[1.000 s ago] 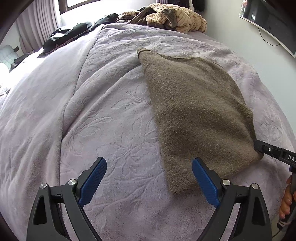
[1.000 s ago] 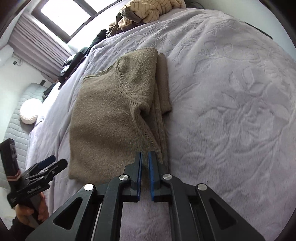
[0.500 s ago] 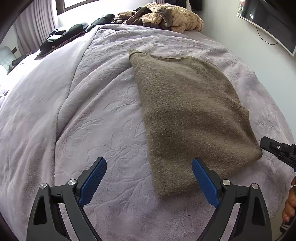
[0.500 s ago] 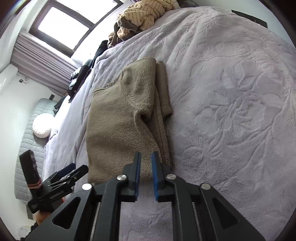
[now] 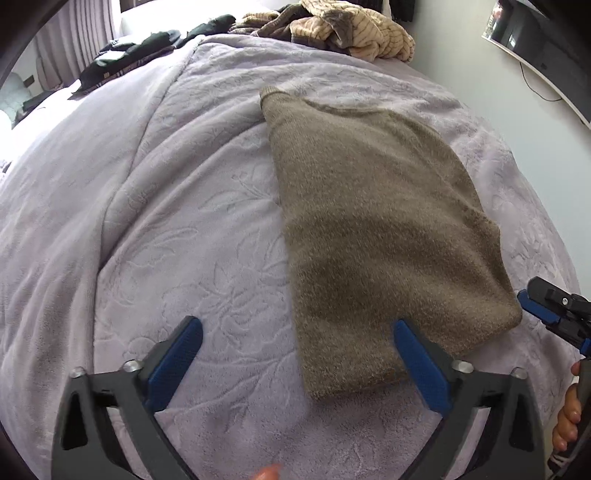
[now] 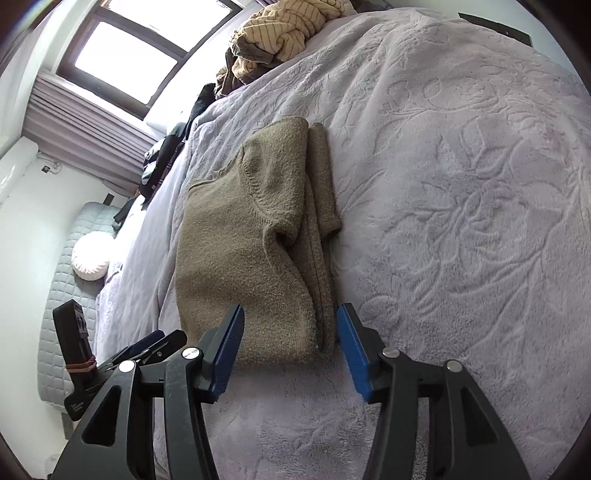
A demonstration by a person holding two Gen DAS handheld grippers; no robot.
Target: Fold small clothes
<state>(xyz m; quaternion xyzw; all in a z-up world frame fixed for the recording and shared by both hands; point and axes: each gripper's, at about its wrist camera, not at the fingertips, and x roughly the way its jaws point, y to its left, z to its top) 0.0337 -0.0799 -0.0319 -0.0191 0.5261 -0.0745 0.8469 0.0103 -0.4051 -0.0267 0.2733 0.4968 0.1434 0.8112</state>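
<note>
I see a brown sweater lying folded on the bed, on a soft purple blanket with flower shapes pressed into it. The sweater lies flat, near the side of the bed by the white wall. In the right wrist view I can see its sleeve folded along one side, with the layers stacked on each other.

My right gripper is down at the near end of the sweater. Its jaws have just been opening. The near edge of the sweater lies between the two blue pads, but the pads do not press on it. So this gripper has let go and holds nothing.

My left gripper is opened very wide, and it has just opened a little more. The near corner of the sweater lies between its blue pads, and I cannot tell if the right pad touches the cloth. It does not hold anything.

At the far end of the bed is a pile of clothes, some tan with stripes. Dark clothes lie along the far edge by the window. A grey curtain hangs there. A few fingers of a hand show at the right edge of the left wrist view.
</note>
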